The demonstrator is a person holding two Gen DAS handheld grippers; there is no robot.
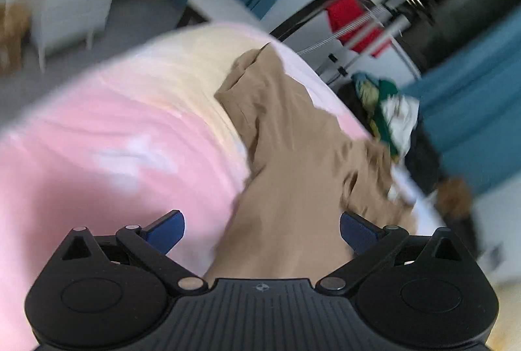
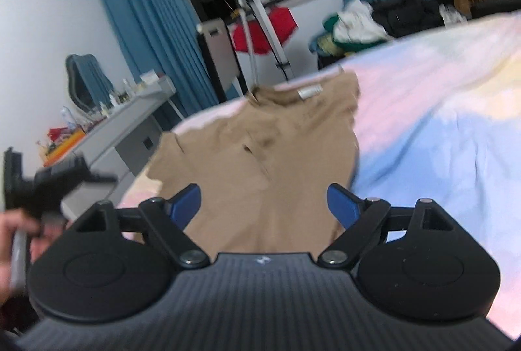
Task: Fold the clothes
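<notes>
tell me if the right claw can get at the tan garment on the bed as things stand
Probably yes. The right claw is open, and the tan garment lies spread on the pastel bedsheet directly ahead between its fingers, with nothing lying over or in front of it.

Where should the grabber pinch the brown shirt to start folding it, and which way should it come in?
Probably the near edge of the brown shirt, coming from the near end, where it lies flat on the bed sheet. The right gripper and left gripper both hang open just above that part, one toward each side. The collar end lies farther off.
</notes>
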